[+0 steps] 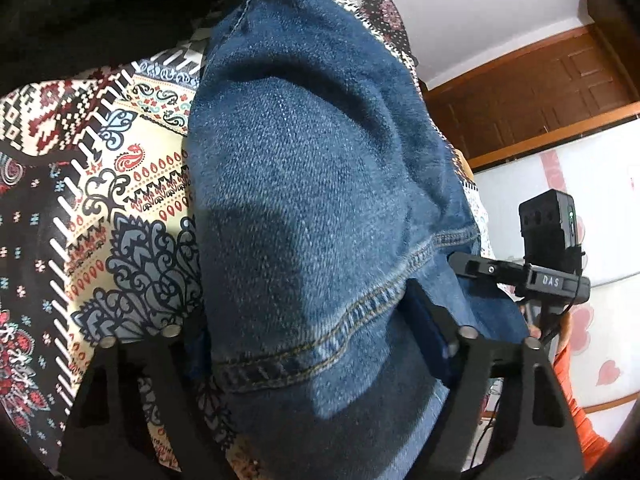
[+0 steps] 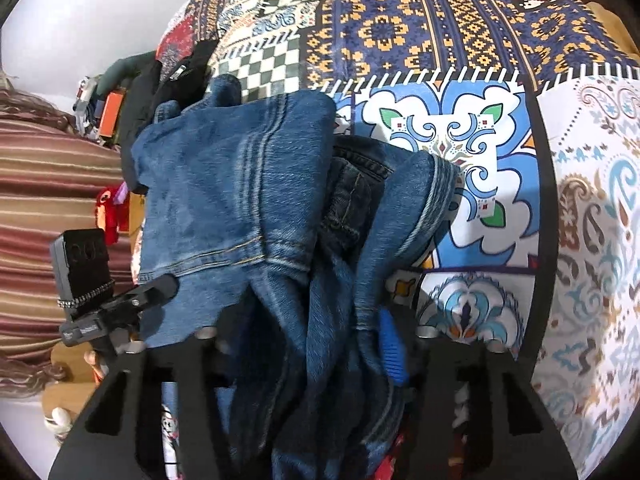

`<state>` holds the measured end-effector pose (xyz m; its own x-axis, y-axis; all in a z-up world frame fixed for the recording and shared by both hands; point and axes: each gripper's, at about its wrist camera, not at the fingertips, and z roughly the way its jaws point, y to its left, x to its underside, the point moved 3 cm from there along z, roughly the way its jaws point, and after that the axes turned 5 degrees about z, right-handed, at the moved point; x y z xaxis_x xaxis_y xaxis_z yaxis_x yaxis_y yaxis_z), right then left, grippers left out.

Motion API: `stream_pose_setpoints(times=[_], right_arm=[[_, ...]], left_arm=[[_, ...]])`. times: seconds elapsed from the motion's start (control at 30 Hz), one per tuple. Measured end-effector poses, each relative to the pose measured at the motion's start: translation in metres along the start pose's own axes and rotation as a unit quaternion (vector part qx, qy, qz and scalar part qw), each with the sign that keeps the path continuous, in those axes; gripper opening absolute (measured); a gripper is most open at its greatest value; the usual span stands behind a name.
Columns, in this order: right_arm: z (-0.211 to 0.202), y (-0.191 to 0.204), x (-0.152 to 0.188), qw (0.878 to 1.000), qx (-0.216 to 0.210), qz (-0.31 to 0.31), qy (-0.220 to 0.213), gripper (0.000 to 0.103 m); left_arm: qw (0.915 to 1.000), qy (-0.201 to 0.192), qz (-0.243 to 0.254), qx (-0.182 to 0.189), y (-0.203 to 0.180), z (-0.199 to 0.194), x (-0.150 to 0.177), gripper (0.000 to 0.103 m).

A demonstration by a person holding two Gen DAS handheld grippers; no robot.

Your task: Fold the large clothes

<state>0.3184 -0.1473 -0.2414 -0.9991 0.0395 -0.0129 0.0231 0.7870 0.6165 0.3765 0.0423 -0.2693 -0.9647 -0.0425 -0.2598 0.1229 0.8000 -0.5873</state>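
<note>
A: Where did the garment lie?

B: The jeans (image 2: 240, 200) lay bunched on the patterned bedspread (image 2: 580, 220), largest item in both views. One broad denim panel faced the left wrist view; in the right wrist view the cloth sat doubled over itself, with a hemmed leg end (image 2: 436, 196) turned out to the right.

A: State of each gripper?

B: The left gripper (image 1: 316, 344) stood fairly wide, straddling a stitched seam, with denim between its fingers; whether the pads pressed on the cloth could not be told. The right gripper (image 2: 312, 344) stood narrower, jaws closed on a thick gather of denim, with its blue pad (image 2: 390, 352) against the folds.

A: Recommended procedure for this step?

B: In judgement, both grippers should take one layer set at matching seams, lift together, and draw the cloth taut before laying it flat. A gather as thick as the right one risks an uneven fold.

A: Any containers?

B: None was visible. Dark clothing (image 2: 168, 92) lay beyond the jeans.
</note>
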Motion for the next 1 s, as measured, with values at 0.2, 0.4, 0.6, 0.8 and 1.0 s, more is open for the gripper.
stream_pose_setpoints(times=[0.2, 0.4, 0.6, 0.8, 1.0], right_arm=[[-0.022, 0.026, 0.011, 0.999, 0.007, -0.035, -0.012, 0.028], [-0.048, 0.065, 0.023, 0.995, 0.011, -0.084, -0.044, 0.027], [-0.077, 0.122, 0.015, 0.988, -0.017, -0.129, -0.089, 0.027], [-0.091, 0.196, -0.008, 0.971, -0.037, -0.193, -0.137, 0.027], [-0.079, 0.251, -0.043, 0.958, -0.066, -0.224, -0.163, 0.027]], left_arm=[[0.9991, -0.018, 0.038, 0.001, -0.028, -0.034, 0.015, 0.048], [0.9958, -0.048, 0.077, -0.015, -0.061, -0.078, 0.021, 0.041], [0.9856, -0.125, 0.111, -0.029, -0.078, -0.156, 0.017, 0.041], [0.9716, -0.200, 0.120, -0.042, -0.077, -0.229, -0.009, 0.041], [0.9595, -0.246, 0.124, -0.059, -0.053, -0.284, -0.052, 0.041]])
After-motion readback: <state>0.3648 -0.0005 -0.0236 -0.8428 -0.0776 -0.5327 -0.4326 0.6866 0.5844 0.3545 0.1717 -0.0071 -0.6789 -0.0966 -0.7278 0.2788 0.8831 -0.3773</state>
